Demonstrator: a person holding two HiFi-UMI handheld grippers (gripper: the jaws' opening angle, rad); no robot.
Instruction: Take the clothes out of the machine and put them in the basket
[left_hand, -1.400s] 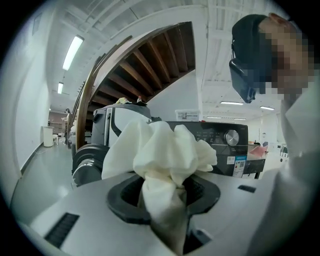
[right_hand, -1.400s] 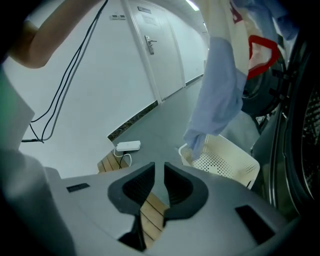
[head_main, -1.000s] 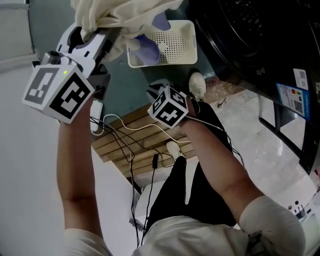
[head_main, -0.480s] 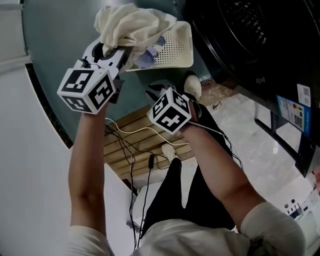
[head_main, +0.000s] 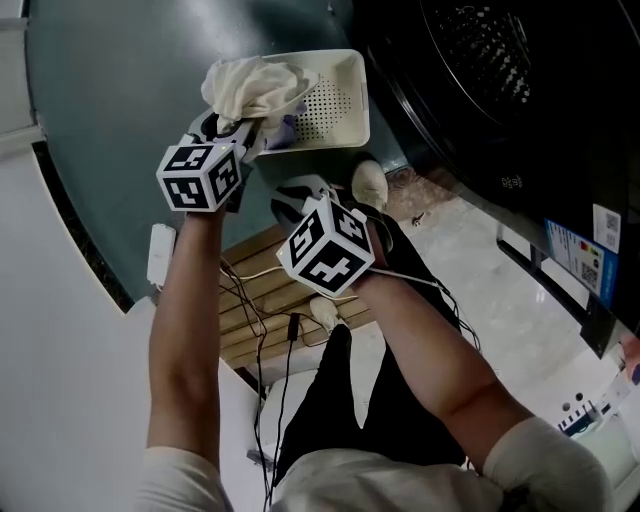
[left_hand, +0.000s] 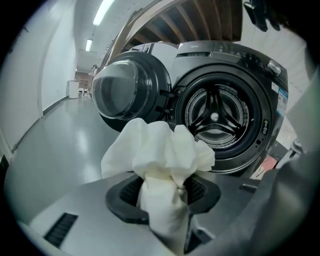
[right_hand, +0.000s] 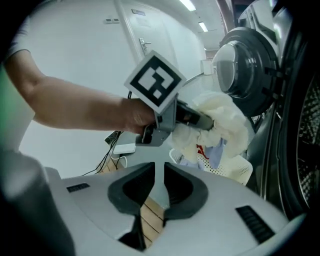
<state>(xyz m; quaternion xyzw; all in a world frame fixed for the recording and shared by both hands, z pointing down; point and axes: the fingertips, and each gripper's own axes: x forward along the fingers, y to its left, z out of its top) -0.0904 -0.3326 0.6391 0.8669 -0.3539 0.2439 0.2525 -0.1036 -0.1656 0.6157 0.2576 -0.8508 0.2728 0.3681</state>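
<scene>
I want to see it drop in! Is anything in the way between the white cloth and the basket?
Nothing visible is. The left claw holds the cream cloth over the white basket, whose top is open. Only a bluish garment lies inside.

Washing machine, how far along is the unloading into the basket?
Done: a bluish garment already lies in the basket, and the drum shows no clothes in the left gripper view. In hand: the left tool is clamped on a cream cloth, held over the basket. Left: lower the cloth in and release it. The right tool is empty, jaws slightly apart.
</scene>
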